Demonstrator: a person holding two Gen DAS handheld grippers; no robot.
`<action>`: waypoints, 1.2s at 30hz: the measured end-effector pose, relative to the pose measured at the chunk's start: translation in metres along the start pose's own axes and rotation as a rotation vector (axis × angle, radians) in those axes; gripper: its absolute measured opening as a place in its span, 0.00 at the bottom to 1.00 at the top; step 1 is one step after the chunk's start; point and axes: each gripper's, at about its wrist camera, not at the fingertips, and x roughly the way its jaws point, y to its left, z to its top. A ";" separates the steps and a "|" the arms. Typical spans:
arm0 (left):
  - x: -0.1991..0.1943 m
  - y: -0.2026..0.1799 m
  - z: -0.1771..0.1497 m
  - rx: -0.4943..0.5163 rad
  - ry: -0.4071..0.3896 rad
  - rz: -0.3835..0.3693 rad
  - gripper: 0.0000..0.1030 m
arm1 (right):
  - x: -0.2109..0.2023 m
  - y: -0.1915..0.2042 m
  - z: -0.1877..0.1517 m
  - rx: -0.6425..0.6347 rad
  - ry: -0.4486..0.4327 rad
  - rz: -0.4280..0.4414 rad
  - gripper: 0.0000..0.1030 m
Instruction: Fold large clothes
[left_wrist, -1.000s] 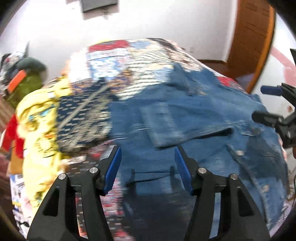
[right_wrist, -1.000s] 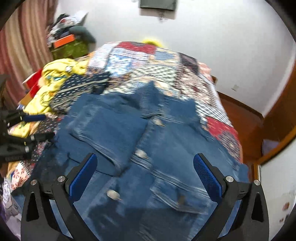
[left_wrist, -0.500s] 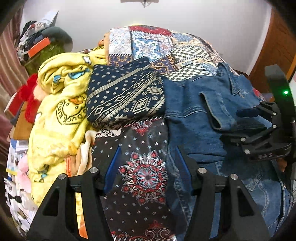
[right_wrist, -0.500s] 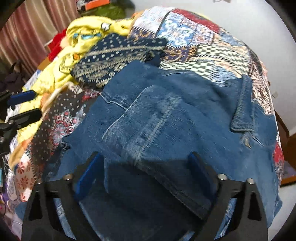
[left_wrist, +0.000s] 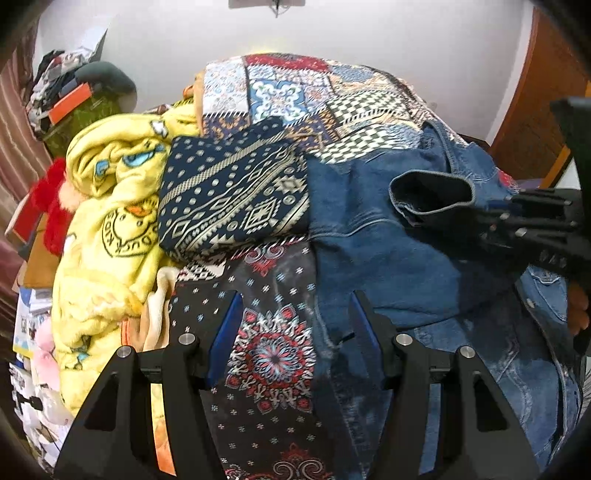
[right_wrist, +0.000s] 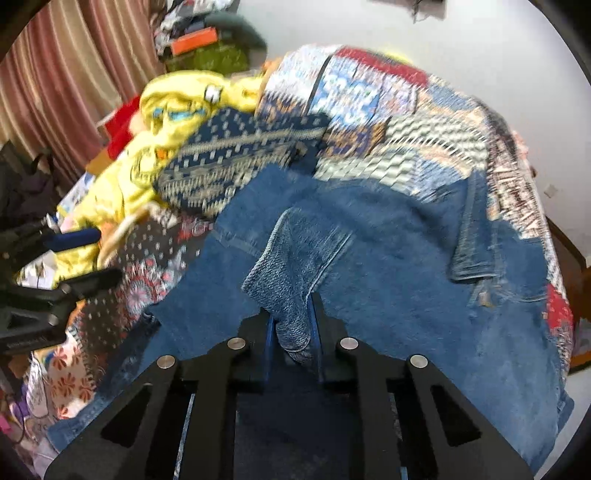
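A blue denim jacket (left_wrist: 384, 258) lies spread on a patchwork bedspread (left_wrist: 332, 99); it fills the middle of the right wrist view (right_wrist: 406, 280). My right gripper (right_wrist: 291, 325) is shut on the jacket's sleeve cuff (right_wrist: 291, 280) and holds it lifted over the jacket. The same gripper shows at the right of the left wrist view (left_wrist: 491, 218), with the cuff (left_wrist: 432, 195) raised. My left gripper (left_wrist: 295, 325) is open and empty, hovering over the jacket's left edge and a dark floral cloth (left_wrist: 269, 354). It also shows in the right wrist view (right_wrist: 88, 254).
A folded navy patterned cloth (left_wrist: 232, 199) and a yellow cartoon blanket (left_wrist: 107, 229) lie left of the jacket. A cluttered shelf (left_wrist: 74, 103) and striped curtain (right_wrist: 62, 88) stand at the far left. A wooden door (left_wrist: 535, 110) is at right.
My right gripper has closed on the jacket's sleeve cuff and lifted it. My left gripper stayed open and swung left off the jacket to its left edge.
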 end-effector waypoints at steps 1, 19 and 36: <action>-0.002 -0.003 0.002 0.005 -0.005 -0.002 0.57 | -0.008 -0.004 0.000 0.012 -0.018 0.005 0.14; -0.004 -0.108 0.046 0.118 -0.045 -0.120 0.57 | -0.147 -0.122 -0.049 0.309 -0.265 -0.144 0.12; 0.059 -0.138 0.005 0.137 0.138 -0.129 0.58 | -0.090 -0.195 -0.160 0.549 -0.004 -0.201 0.10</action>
